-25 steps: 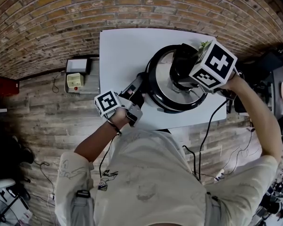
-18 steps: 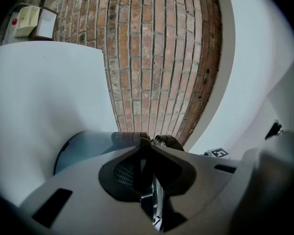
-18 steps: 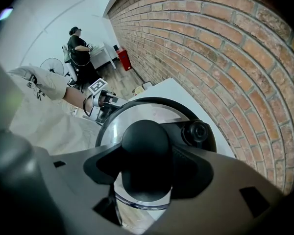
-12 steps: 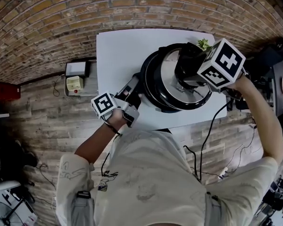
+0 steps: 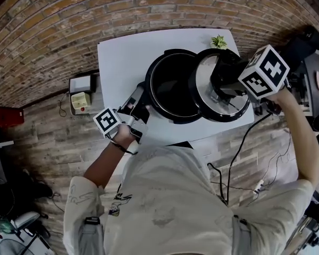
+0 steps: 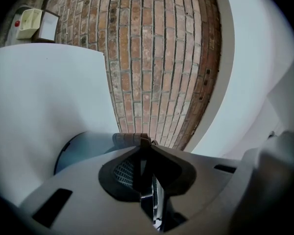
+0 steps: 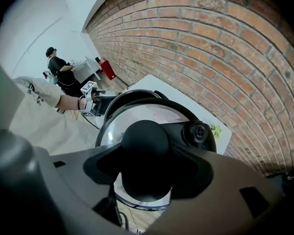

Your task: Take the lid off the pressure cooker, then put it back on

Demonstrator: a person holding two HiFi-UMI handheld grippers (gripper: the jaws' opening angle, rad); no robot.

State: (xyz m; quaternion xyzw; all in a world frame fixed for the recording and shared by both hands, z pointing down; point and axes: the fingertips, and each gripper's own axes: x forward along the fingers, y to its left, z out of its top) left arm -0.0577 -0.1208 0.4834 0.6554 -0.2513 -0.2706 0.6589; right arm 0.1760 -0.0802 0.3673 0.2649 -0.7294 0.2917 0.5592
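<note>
even soft light, strong fisheye bending at edges, dark vignetted corners, sheen on lid (image 5: 204,97)

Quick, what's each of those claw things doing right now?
Left gripper: closed on the cooker's side handle.
Right gripper: closed on the knob, holding the lid.

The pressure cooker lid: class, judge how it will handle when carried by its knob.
Probably rigid and fairly heavy: the lid looks like polished metal. Held only by its round knob in the right gripper, it could tilt or swing. The smooth knob might slip.
</note>
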